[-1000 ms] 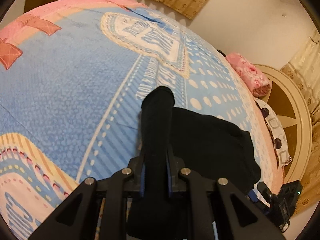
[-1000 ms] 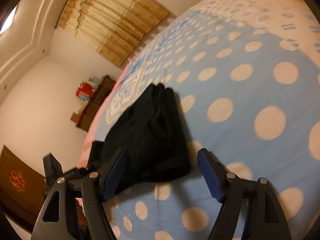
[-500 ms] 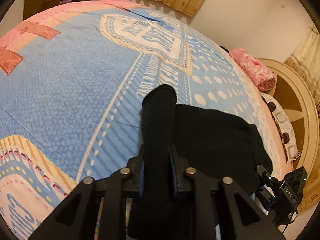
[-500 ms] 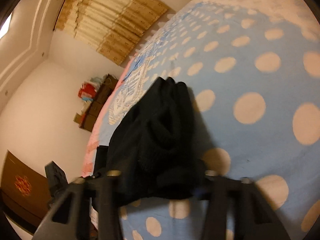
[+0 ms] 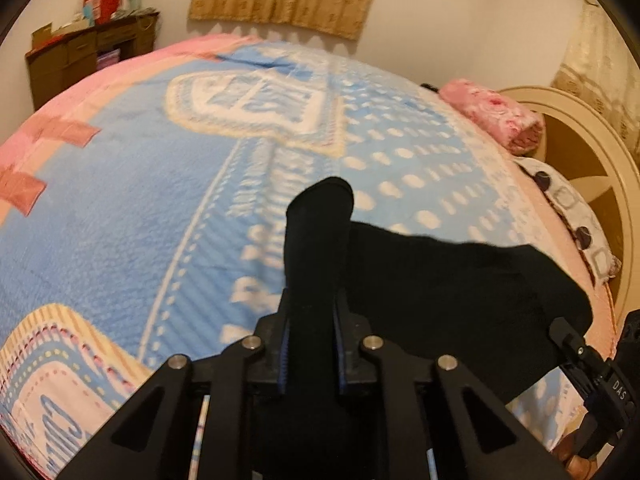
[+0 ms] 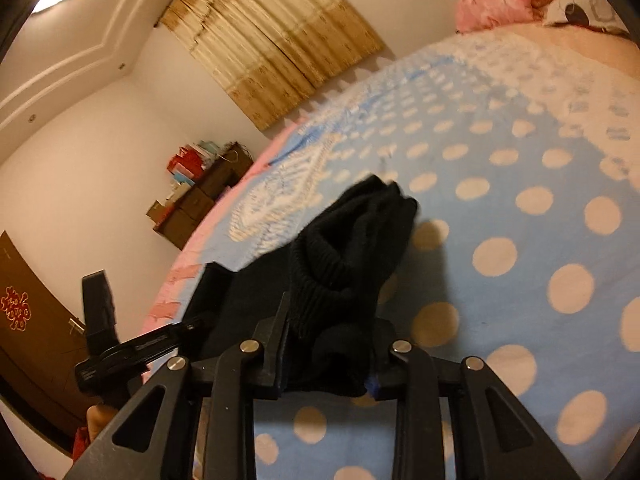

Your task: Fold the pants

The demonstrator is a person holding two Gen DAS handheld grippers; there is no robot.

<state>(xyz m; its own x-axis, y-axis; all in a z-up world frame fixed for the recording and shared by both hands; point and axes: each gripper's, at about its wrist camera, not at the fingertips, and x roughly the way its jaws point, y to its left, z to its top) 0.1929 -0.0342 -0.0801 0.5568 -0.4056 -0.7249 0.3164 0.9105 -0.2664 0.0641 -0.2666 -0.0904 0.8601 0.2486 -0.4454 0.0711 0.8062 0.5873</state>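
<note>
Left wrist view showed your left gripper [image 5: 310,354] clamped on the black pants [image 5: 440,280] over the bed [image 5: 120,200], right gripper [image 6: 326,356] just closing onto their bunched edge (ribbed part), so lifting evenly looked wisest.

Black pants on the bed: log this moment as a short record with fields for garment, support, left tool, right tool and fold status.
garment: black pants, bunched, one end in each tool
support: blue dotted blanket on a bed
left tool: shut on a narrow roll of the pants; jaws have just been closing
right tool: shut on a thick ribbed bundle of the pants; jaws have just been closing
background: pink pillow by the headboard
fold status: not laid flat yet
</note>
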